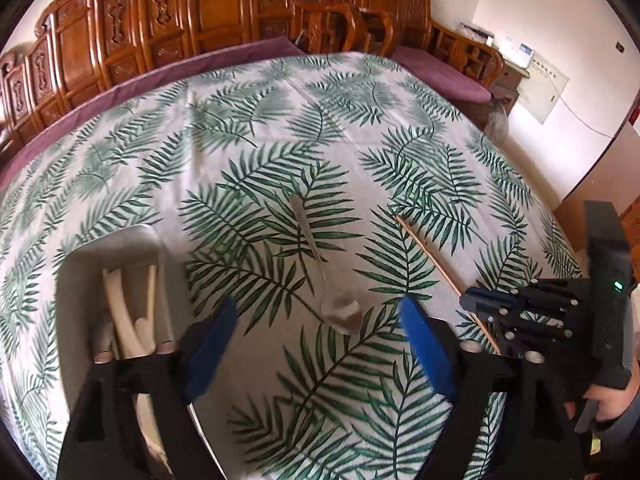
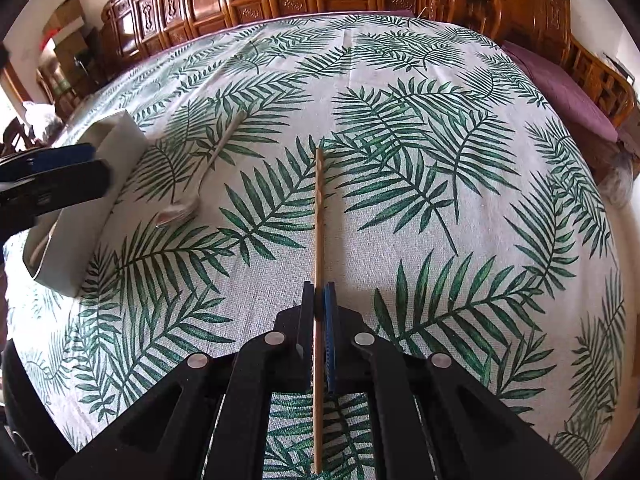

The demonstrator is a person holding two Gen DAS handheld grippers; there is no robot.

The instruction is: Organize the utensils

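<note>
A wooden chopstick [image 2: 319, 216] lies on the leaf-print tablecloth, and my right gripper [image 2: 319, 294] is shut on it near its middle. The chopstick [image 1: 430, 258] and the right gripper [image 1: 484, 306] also show in the left wrist view, at the right. A metal spoon [image 1: 320, 272] lies on the cloth, bowl toward me, just beyond my open, empty left gripper [image 1: 320, 320]. The spoon [image 2: 192, 184] also shows in the right wrist view. A white box [image 1: 116, 280] at the left holds several pale utensils [image 1: 120, 312].
The white box [image 2: 80, 208] stands left of the spoon, with the left gripper [image 2: 52, 176] over it in the right wrist view. Carved wooden chairs [image 1: 208, 16] with purple cushions [image 1: 440, 76] ring the table's far edge.
</note>
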